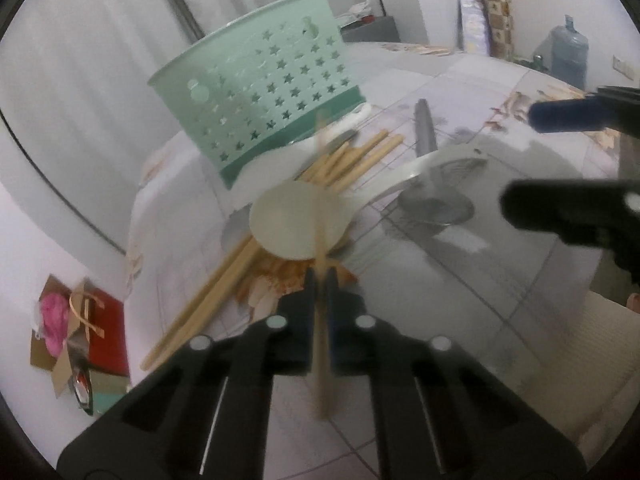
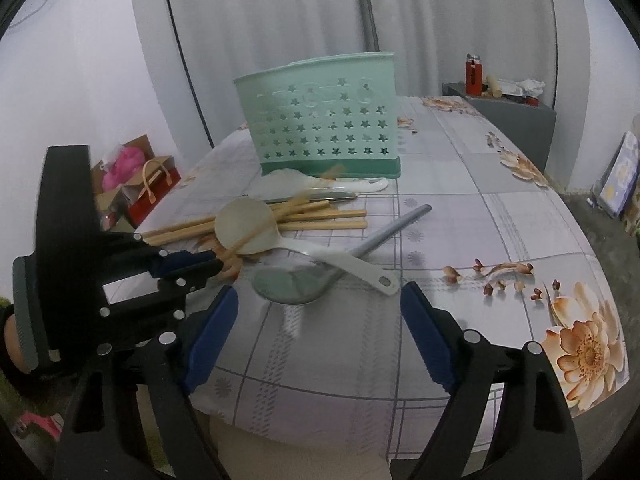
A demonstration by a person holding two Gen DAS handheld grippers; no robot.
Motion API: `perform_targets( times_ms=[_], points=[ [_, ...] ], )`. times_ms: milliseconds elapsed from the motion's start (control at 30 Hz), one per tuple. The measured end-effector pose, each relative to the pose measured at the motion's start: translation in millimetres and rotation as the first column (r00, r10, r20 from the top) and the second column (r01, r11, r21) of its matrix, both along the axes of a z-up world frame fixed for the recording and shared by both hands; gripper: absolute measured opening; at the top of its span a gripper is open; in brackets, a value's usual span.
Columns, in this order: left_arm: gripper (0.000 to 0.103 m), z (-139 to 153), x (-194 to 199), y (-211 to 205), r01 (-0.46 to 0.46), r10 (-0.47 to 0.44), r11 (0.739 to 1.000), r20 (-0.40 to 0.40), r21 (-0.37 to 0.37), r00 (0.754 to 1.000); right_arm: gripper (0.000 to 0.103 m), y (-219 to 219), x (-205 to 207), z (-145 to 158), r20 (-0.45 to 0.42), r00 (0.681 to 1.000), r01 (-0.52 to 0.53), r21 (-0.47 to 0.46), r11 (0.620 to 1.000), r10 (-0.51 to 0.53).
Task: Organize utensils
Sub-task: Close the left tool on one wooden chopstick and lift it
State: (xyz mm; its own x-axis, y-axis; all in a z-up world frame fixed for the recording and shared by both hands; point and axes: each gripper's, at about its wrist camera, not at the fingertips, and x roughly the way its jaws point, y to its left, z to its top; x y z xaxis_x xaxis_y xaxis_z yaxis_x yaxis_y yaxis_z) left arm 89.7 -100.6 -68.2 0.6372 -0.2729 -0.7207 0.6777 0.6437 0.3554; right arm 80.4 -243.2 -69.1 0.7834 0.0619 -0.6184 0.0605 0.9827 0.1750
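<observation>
The left gripper [image 1: 319,280] has its fingers pressed onto one wooden chopstick [image 1: 320,216], which points ahead toward the single green star-pierced holder [image 1: 264,92]. Just beyond those fingers lie two spoons, a white one [image 2: 256,228] crossing a grey one [image 2: 296,284], over a loose pile of chopsticks [image 2: 320,216] too overlapped to count. The right gripper [image 2: 318,312] hangs with fingers spread wide above the counter [image 2: 480,216], grasping nothing. No writing is legible.

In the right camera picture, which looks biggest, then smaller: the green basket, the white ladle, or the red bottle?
1. Green basket: biggest.
2. White ladle: next.
3. Red bottle: smallest, though it stands far back, so it may only look tiny.
</observation>
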Motion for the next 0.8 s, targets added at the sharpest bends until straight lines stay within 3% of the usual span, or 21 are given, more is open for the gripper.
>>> perform_targets(
  times_ms=[133, 233, 300, 400, 500, 533, 633, 800],
  points=[
    [0.003, 11.8, -5.6, 5.2, -0.009, 0.006, 0.998, -0.038, -0.061, 0.999, 0.081, -4.0, -1.2, 1.0, 0.002, 1.000, 0.008, 0.011, 1.000, -0.008],
    [0.003, 25.3, -12.1, 17.0, -0.051, 0.038, 0.987, -0.088, -0.155, 0.995, 0.081, -6.2, -3.8, 3.4, 0.010, 1.000, 0.015, 0.015, 1.000, -0.015],
    [0.003, 33.9, -17.4, 27.9, -0.093, 0.069, 0.972, -0.116, -0.218, 0.991, 0.081, -7.5, -5.7, 5.0, 0.015, 1.000, 0.018, 0.014, 1.000, -0.018],
    [0.003, 43.7, -24.9, 52.1, -0.202, 0.156, 0.927, -0.166, -0.315, 0.974, 0.081, -8.1, -6.5, 7.1, 0.020, 1.000, 0.020, 0.015, 1.000, -0.020],
    [0.003, 44.6, -26.8, 81.4, -0.341, 0.260, 0.854, -0.246, -0.392, 0.934, 0.081, -7.0, -7.7, 8.2, 0.020, 1.000, 0.012, 0.019, 1.000, -0.012],
    [0.003, 39.8, -25.6, 92.0, -0.400, 0.304, 0.824, -0.282, -0.402, 0.910, 0.081, -6.4, -8.0, 8.9, 0.022, 1.000, 0.010, 0.018, 1.000, -0.010],
    [0.003, 18.4, -19.3, 106.1, -0.505, 0.367, 0.780, -0.384, -0.370, 0.847, 0.081, -4.2, -9.2, 12.1, 0.029, 1.000, 0.006, 0.019, 1.000, -0.007],
    [0.003, 3.6, -15.9, 102.9, -0.530, 0.353, 0.764, -0.448, -0.368, 0.821, 0.081, -2.5, -10.2, 15.0, 0.026, 1.000, 0.007, 0.019, 1.000, -0.008]
  ],
)
